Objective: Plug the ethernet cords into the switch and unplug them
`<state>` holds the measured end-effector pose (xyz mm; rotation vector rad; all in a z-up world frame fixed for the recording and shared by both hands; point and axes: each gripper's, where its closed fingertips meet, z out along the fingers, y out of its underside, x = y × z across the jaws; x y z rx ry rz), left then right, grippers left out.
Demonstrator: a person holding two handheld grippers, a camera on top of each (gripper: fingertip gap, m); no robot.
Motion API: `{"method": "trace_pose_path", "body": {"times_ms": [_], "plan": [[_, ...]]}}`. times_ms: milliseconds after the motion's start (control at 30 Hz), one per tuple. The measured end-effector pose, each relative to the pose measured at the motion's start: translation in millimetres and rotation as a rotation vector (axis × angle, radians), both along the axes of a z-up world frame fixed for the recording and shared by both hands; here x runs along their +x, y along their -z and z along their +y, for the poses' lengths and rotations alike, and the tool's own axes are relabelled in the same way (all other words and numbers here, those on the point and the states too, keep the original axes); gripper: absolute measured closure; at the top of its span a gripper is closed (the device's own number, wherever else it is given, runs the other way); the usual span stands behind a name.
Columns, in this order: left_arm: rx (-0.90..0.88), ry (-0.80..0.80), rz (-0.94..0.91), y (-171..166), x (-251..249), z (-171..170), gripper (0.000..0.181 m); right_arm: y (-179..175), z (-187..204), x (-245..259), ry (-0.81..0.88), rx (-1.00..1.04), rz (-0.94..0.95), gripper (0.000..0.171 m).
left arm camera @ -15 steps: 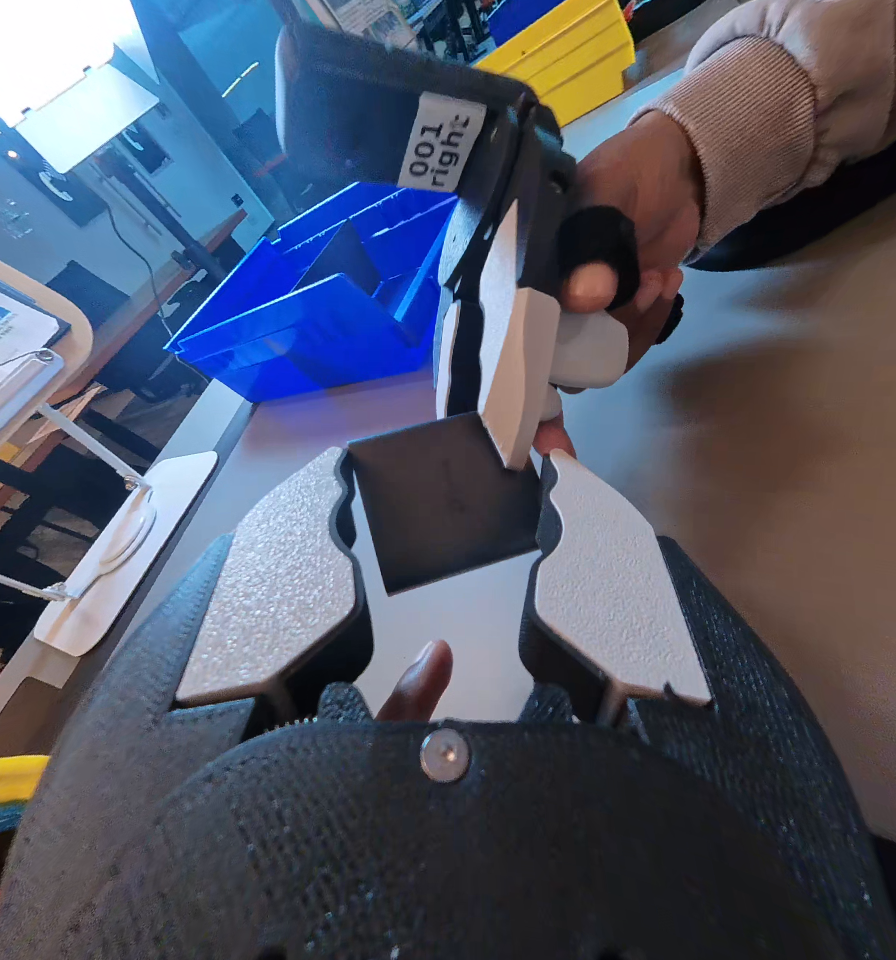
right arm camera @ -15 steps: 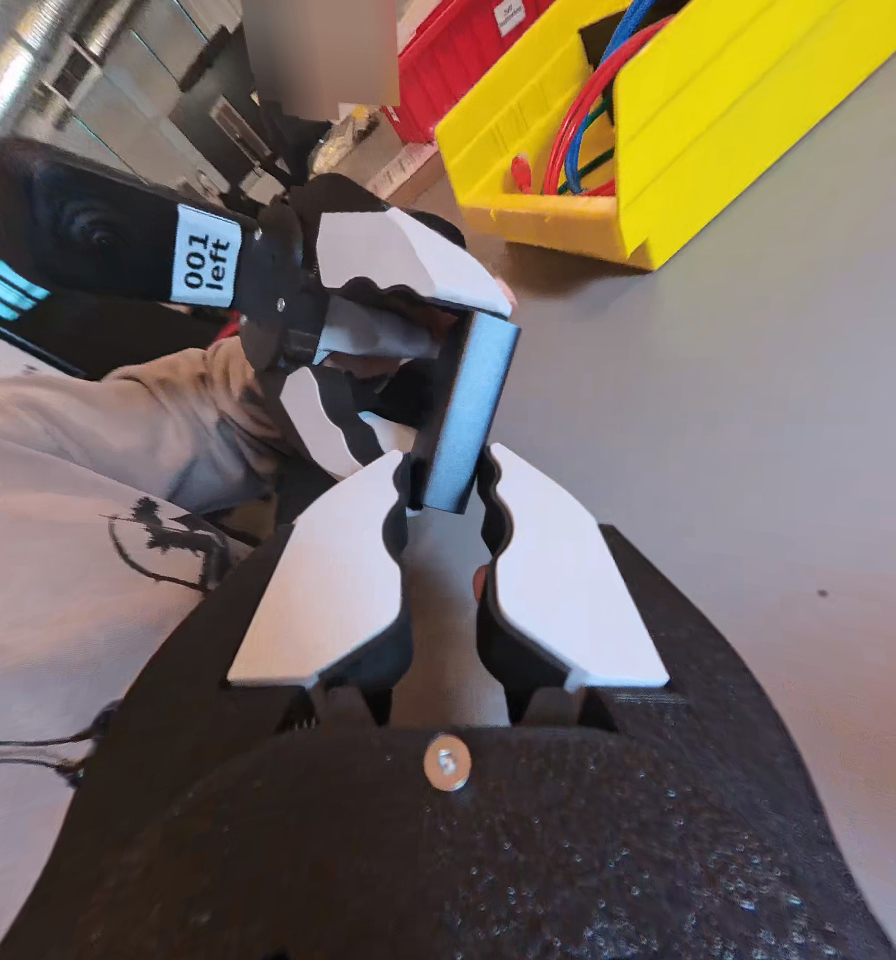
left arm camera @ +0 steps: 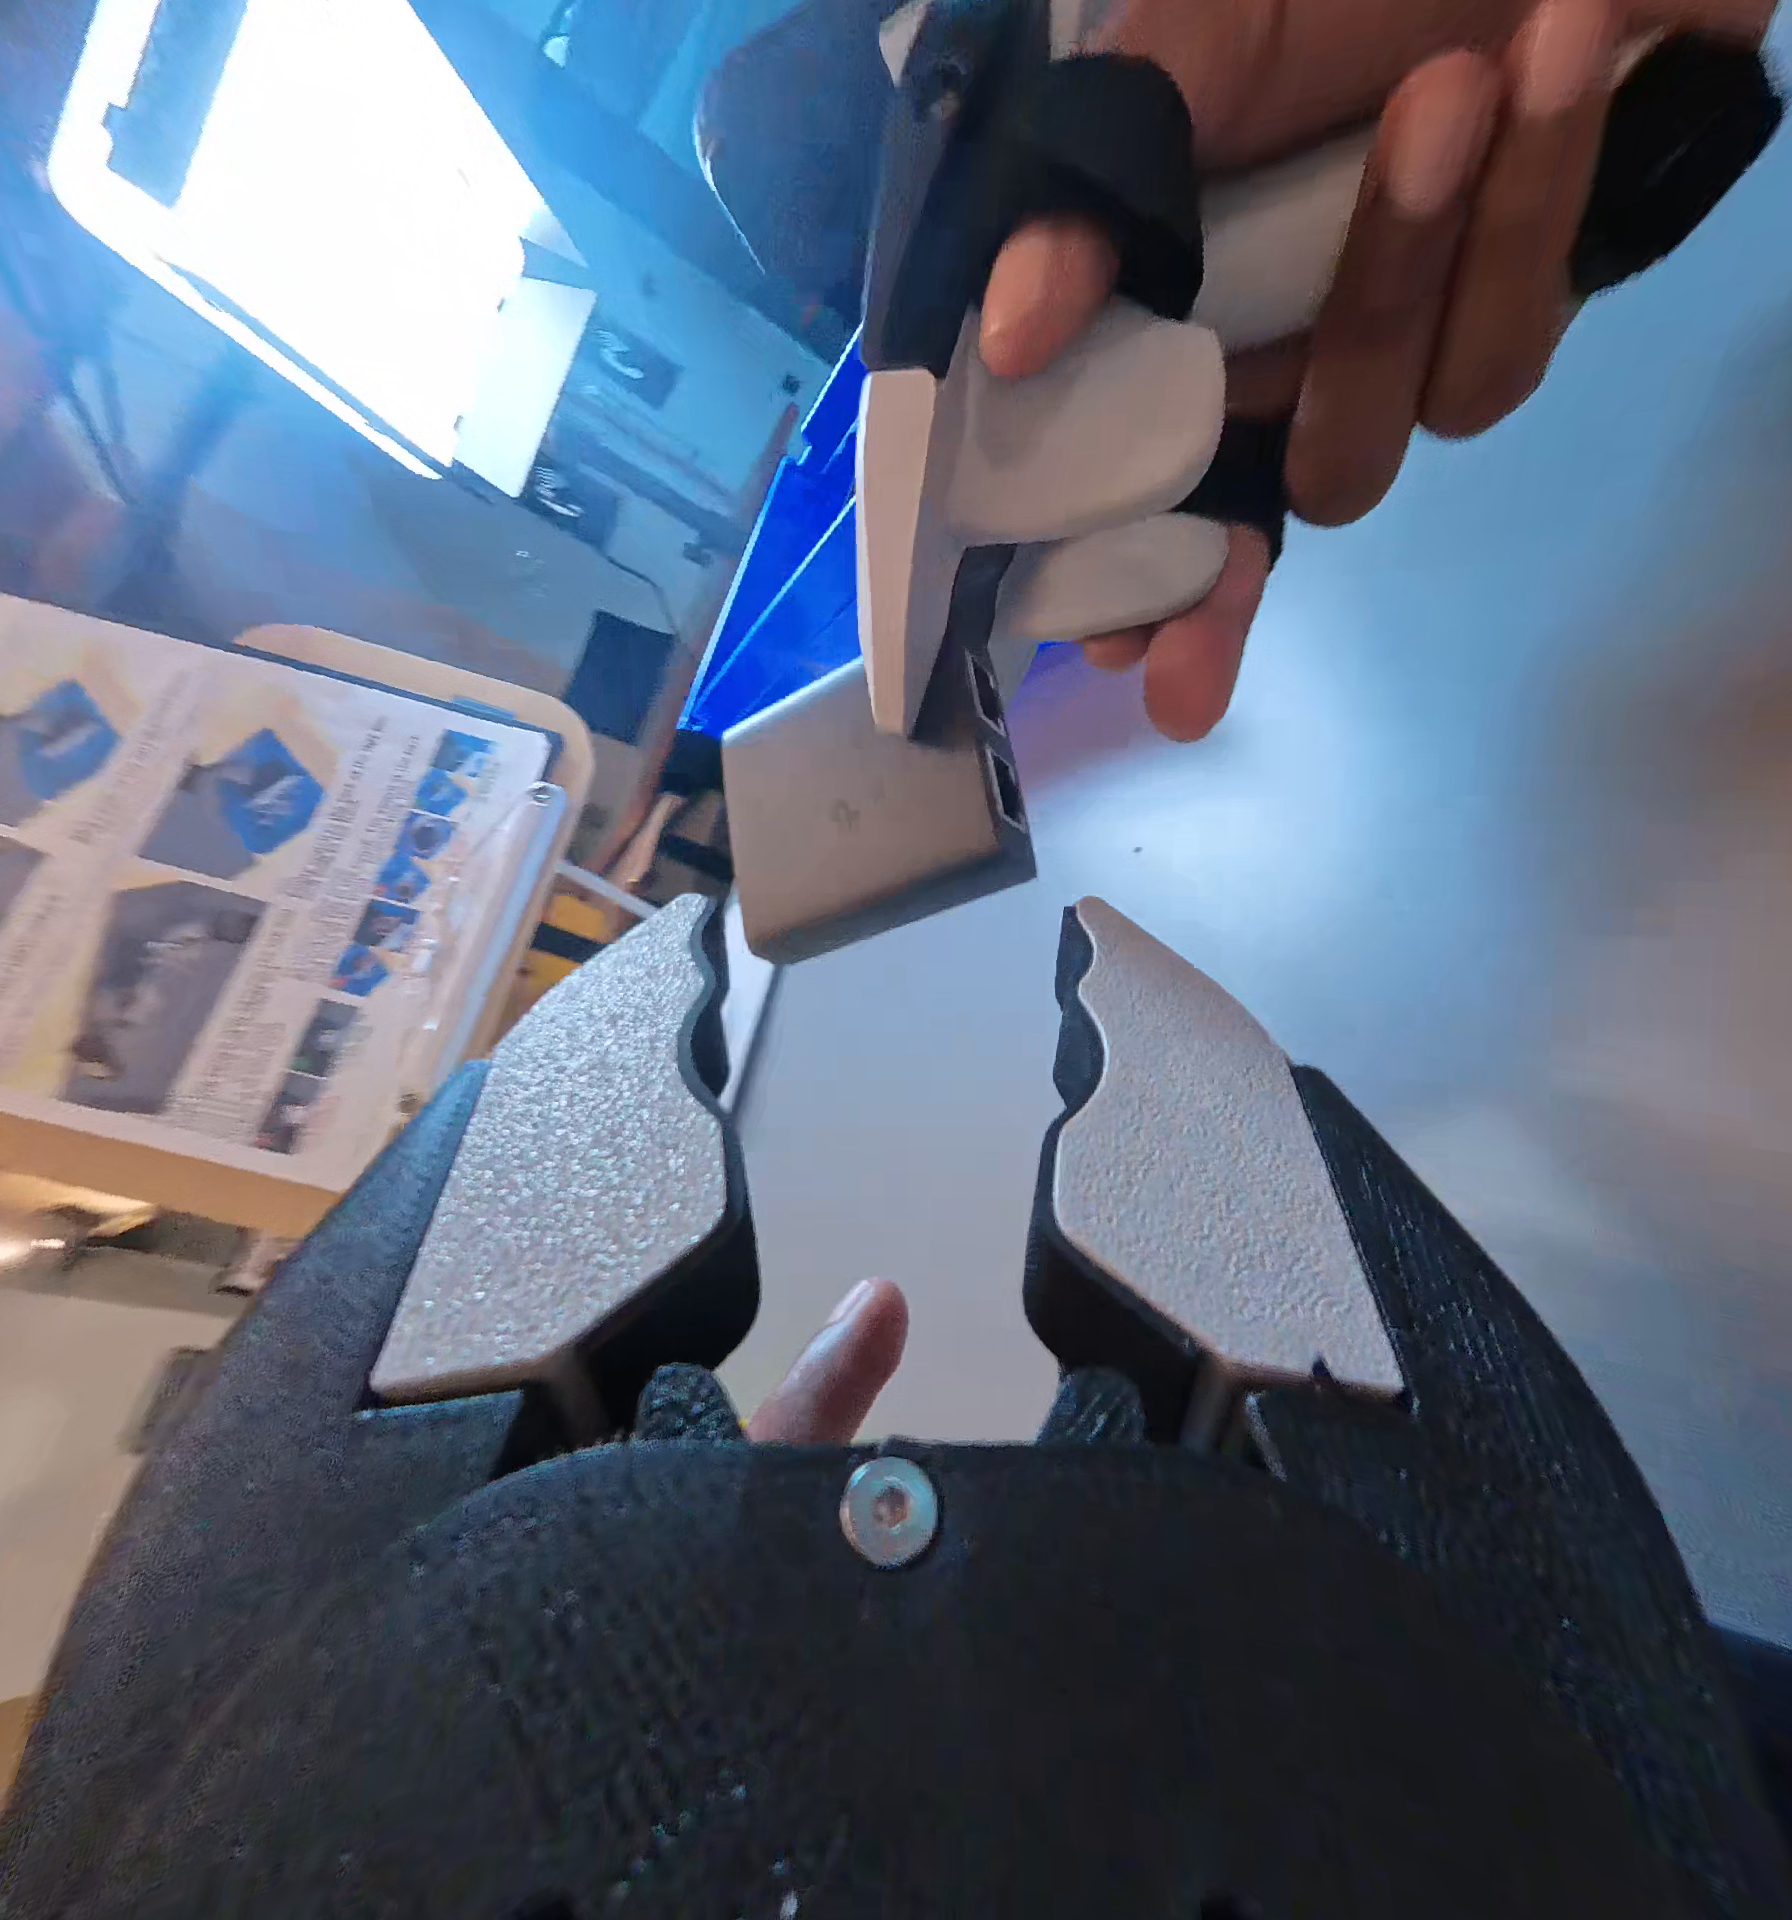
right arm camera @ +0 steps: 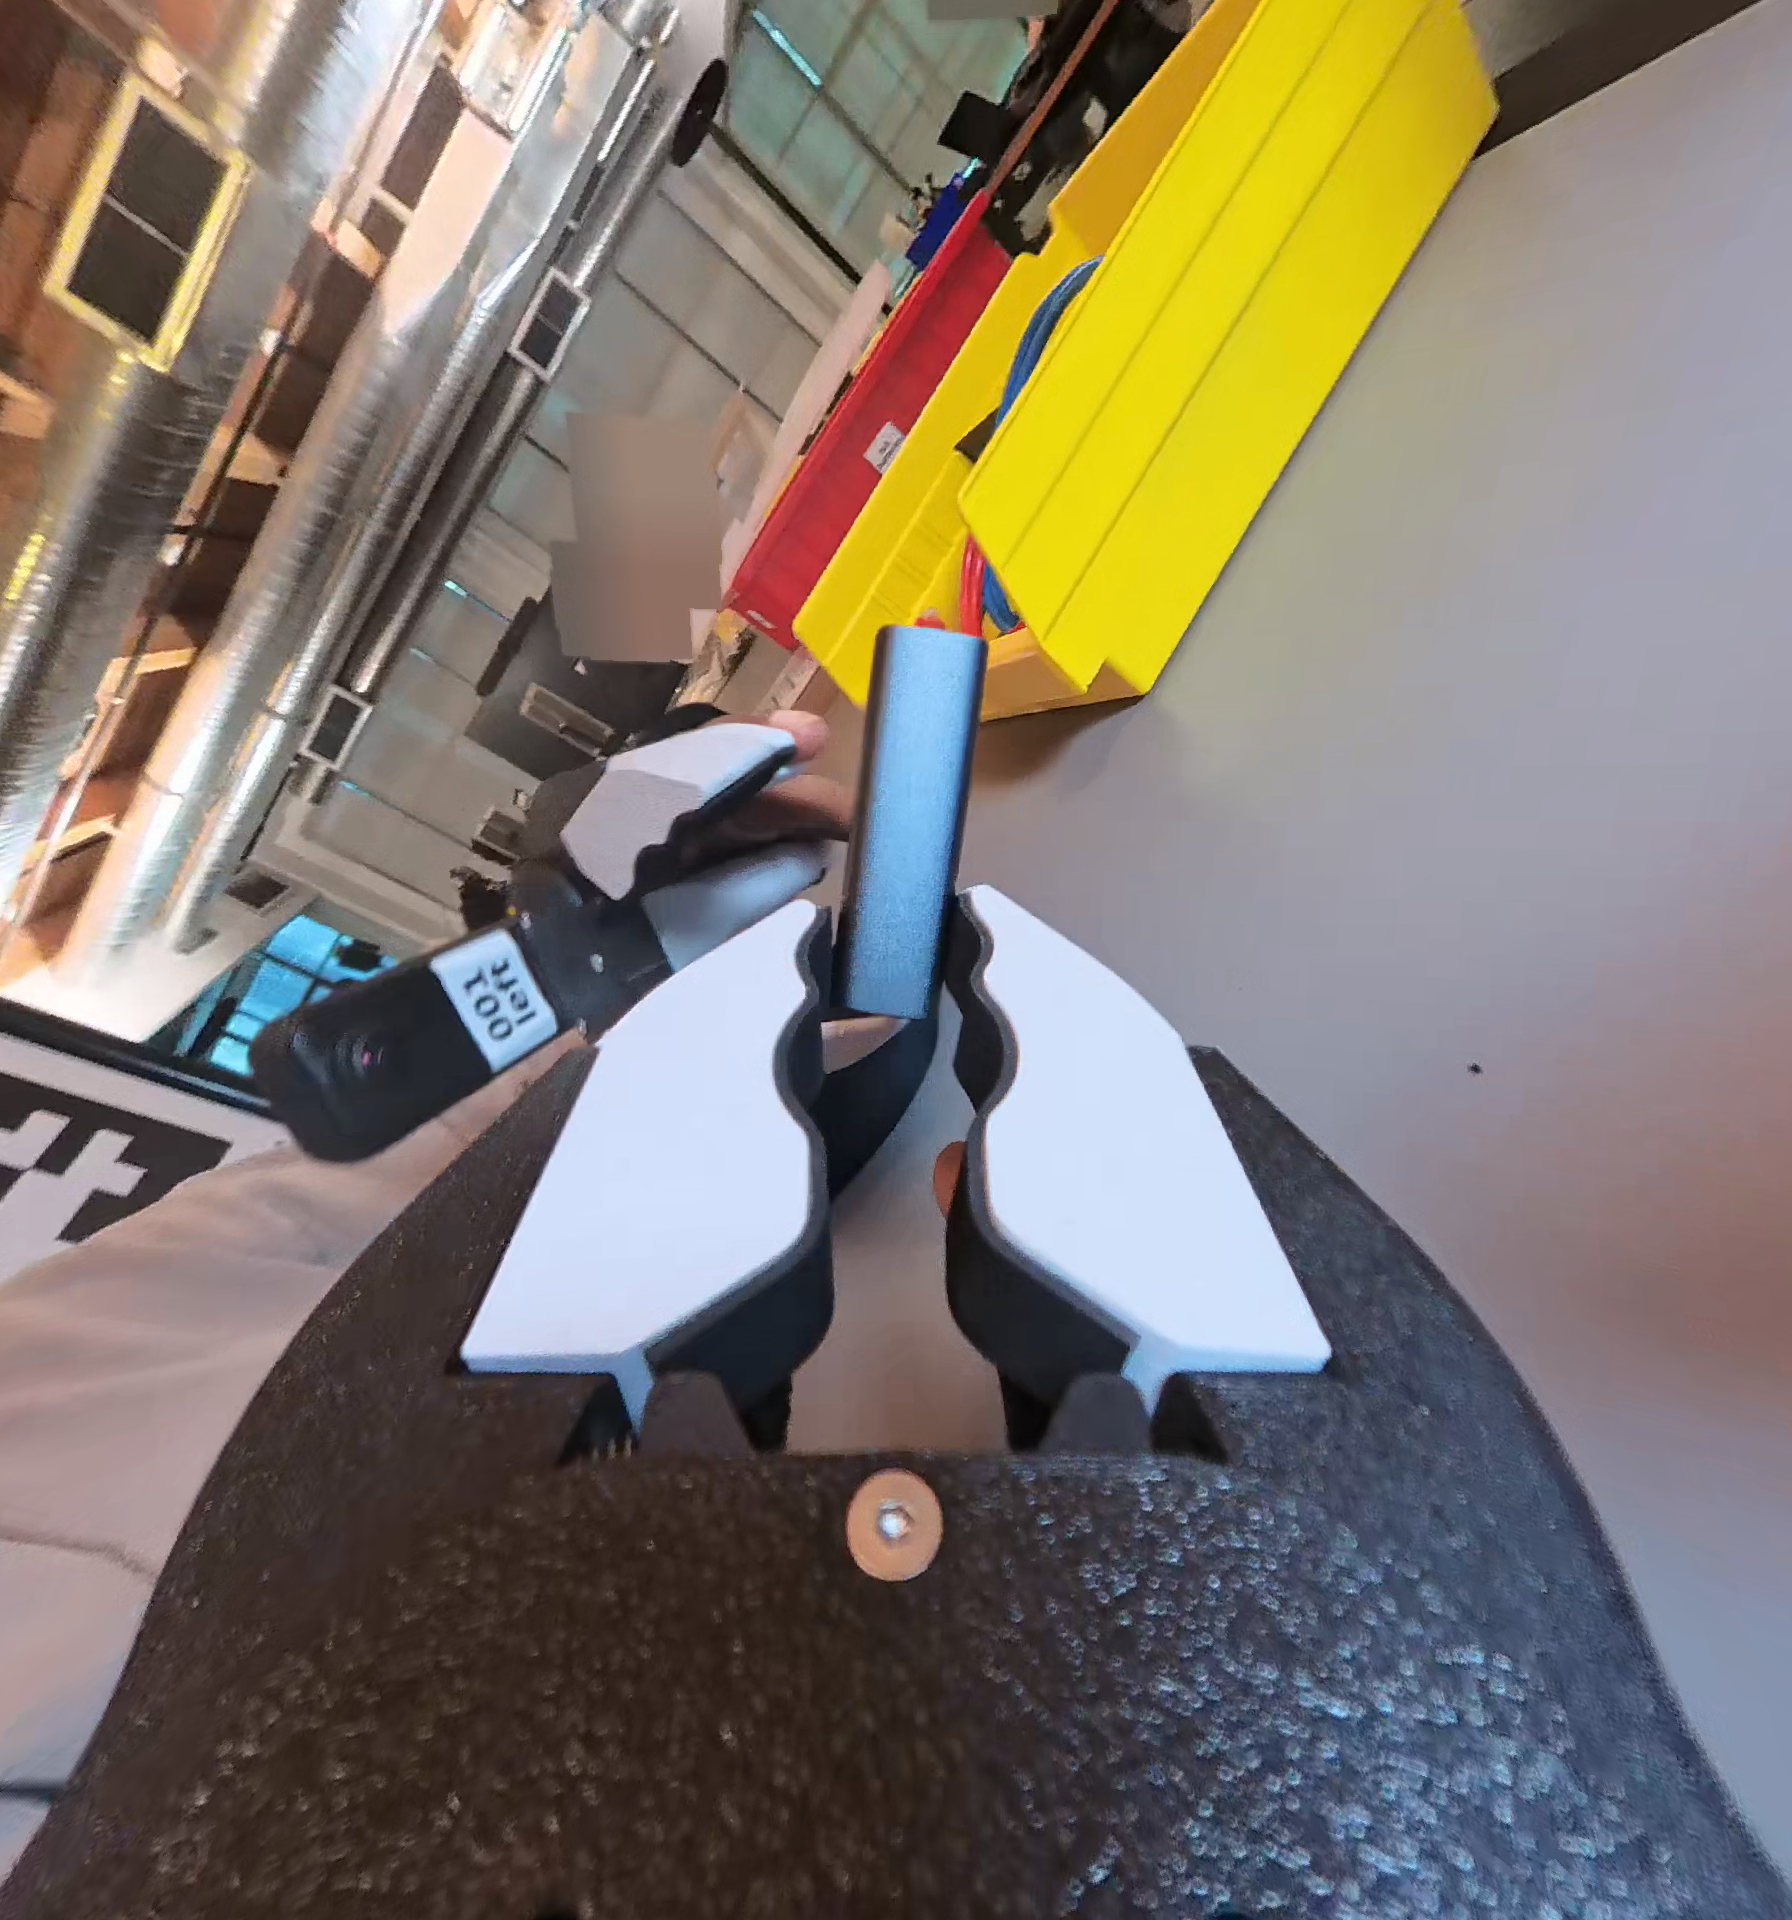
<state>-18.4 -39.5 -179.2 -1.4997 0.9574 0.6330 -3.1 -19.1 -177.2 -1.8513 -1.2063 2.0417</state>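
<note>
Grey metal switch [right arm camera: 902, 831] is pinched between the right gripper [right arm camera: 890, 920] tips, held up in the air above the grey table [right arm camera: 1494, 831], one corner only. You can see its ports [left arm camera: 1001, 769] on the side in the left view. The left gripper [left arm camera: 887, 914] is wide open with nothing in it, just below the switch and not touching. Further back sits a yellow bin [right arm camera: 1235, 343] with red and blue cords [right arm camera: 996, 582] in it, plus a red bin [right arm camera: 871, 457] behind.
</note>
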Motion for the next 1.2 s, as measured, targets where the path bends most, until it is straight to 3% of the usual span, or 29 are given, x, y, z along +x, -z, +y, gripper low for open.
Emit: {"method": "trace_pose_path", "body": {"times_ms": [33, 167, 267, 333, 400, 467, 533, 600, 700, 767, 833, 1033, 1200], "plan": [[0.018, -0.017, 0.07, 0.9, -0.6, 1.5, 0.121, 1.4, -2.7, -1.2, 0.008, -0.002, -0.008, 0.15], [0.13, -0.056, 0.35, 2.4, 2.2, 4.2, 0.138, -0.8, -24.8, -3.3, -0.018, -0.063, -0.02, 0.149], [0.185, -0.047, 0.336, -9.9, 7.3, 0.0, 0.144, -8.9, -31.9, 0.0, -0.046, -0.106, 0.008, 0.149], [0.179, -0.017, 0.2, -19.8, 9.5, -4.2, 0.16, -20.8, -38.0, 6.3, -0.133, -0.117, 0.07, 0.144], [0.11, 0.077, -0.135, -30.5, 13.2, -9.6, 0.161, -32.4, -45.9, 16.0, -0.241, 0.0, 0.167, 0.139], [0.044, 0.211, -0.48, -45.9, 17.0, -18.2, 0.161, -38.0, -37.6, 20.2, -0.223, 0.256, 0.264, 0.134], [-0.017, 0.333, -0.688, -54.5, 19.5, -25.7, 0.161, -32.4, -21.8, 19.8, -0.161, 0.592, 0.301, 0.121], [-0.061, 0.439, -0.779, -53.9, 26.8, -32.8, 0.161, -29.5, -14.6, 20.8, -0.117, 0.85, 0.357, 0.112], [-0.124, 0.488, -0.823, -42.8, 37.4, -32.6, 0.161, -29.4, -41.0, 27.0, -0.19, 0.876, 0.437, 0.11], [-0.163, 0.526, -0.823, -37.6, 46.6, -34.6, 0.161, -23.8, -55.4, 25.6, -0.205, 0.93, 0.46, 0.12], [-0.204, 0.554, -0.815, -32.4, 53.8, -37.5, 0.161, -23.6, -60.0, 23.9, -0.18, 1.012, 0.514, 0.146], [-0.234, 0.494, -0.766, -21.1, 47.9, -31.9, 0.158, -13.9, -56.3, 24.1, -0.25, 0.979, 0.461, 0.15], [-0.216, 0.526, -0.648, -19.0, 47.3, -39.0, 0.151, -9.0, -55.9, 34.6, -0.4, 0.622, 0.296, 0.15]]}}
